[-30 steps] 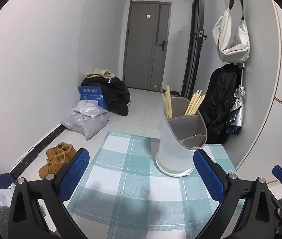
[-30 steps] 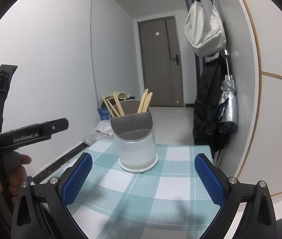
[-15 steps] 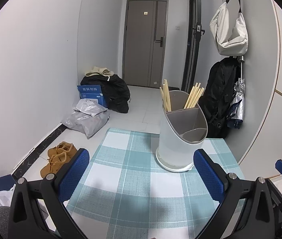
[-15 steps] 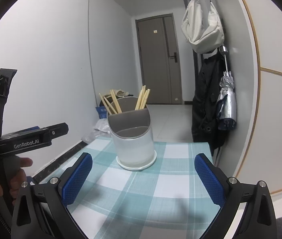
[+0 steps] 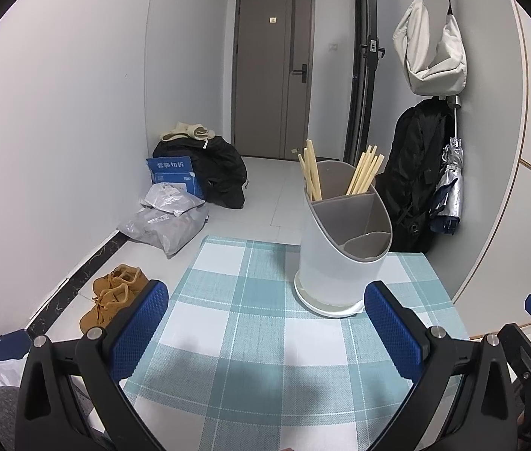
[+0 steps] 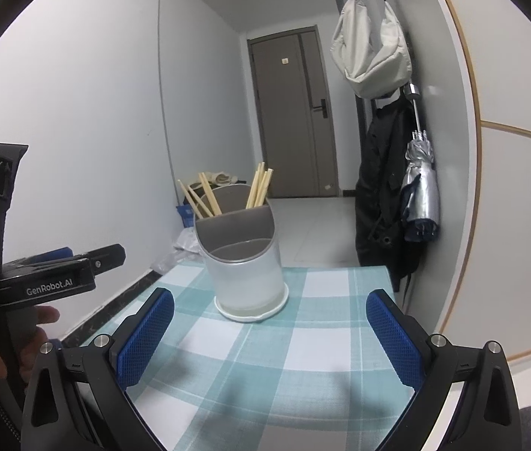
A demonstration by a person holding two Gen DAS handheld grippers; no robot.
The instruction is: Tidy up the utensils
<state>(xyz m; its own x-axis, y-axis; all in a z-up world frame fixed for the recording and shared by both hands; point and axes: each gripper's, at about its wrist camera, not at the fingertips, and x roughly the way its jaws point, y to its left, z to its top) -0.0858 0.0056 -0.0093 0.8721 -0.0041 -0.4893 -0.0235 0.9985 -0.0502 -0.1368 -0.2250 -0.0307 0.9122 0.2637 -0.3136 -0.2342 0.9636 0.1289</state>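
Chopsticks (image 5: 364,169) stood in the two rear compartments of the utensil holder (image 5: 340,259), one bunch on each side of its divider, while the lower front sections looked empty. That holder sat upright on the checked cloth (image 5: 250,323) covering the desk, toward its far right part in the left wrist view. No loose utensil showed on the cloth in either view, so the sorting seemed finished or close to it; whether anything remained outside the frames could not be told.

Both claws were released and carried nothing. The left claw (image 5: 265,334) hung above the cloth with its blue pads spread wide, the holder just beyond its right pad. The right claw (image 6: 271,338) was likewise spread, with the holder (image 6: 245,267) lying between and beyond its pads, apart from both.

Only the left wrist view looked down into the holder far enough to show the curved partition in its front half, and only it showed the shoes (image 5: 115,293) and the parcels (image 5: 168,218) on the floor. The right wrist view alone showed the left-hand device from the side, with a hand (image 6: 6,342) gripping its handle, and the holder's front wall nearly face on.
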